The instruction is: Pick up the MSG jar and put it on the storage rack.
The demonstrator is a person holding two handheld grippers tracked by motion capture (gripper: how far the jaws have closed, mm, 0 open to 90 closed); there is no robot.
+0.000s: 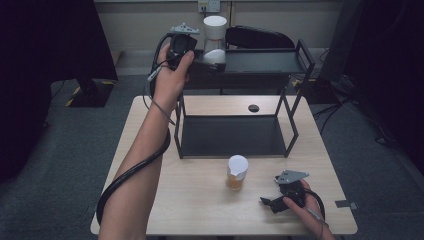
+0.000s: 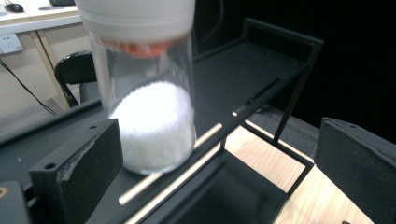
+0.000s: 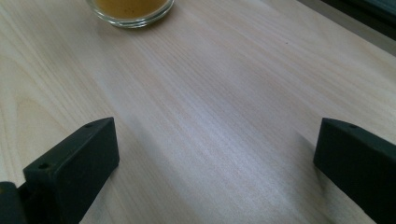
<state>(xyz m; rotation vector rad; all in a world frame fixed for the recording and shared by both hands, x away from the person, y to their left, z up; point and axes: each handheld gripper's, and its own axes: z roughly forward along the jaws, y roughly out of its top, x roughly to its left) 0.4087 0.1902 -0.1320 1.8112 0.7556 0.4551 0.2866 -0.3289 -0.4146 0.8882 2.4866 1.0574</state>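
Left hand-held gripper [image 2: 219, 163] wide open, empty, beside jar [image 2: 147, 93] at shelf [image 2: 243, 74] edge; a nudge could topple it.

A light wooden bench [image 1: 200, 200] carries a black two-tier metal shelf [image 1: 295, 122] along its far edge. Near the front edge, right of centre, stands a white-lidded jar of amber contents [image 1: 237, 173]. On the shelf's top tier, at its left end, stands a white-lidded jar of white powder [image 1: 215, 40]
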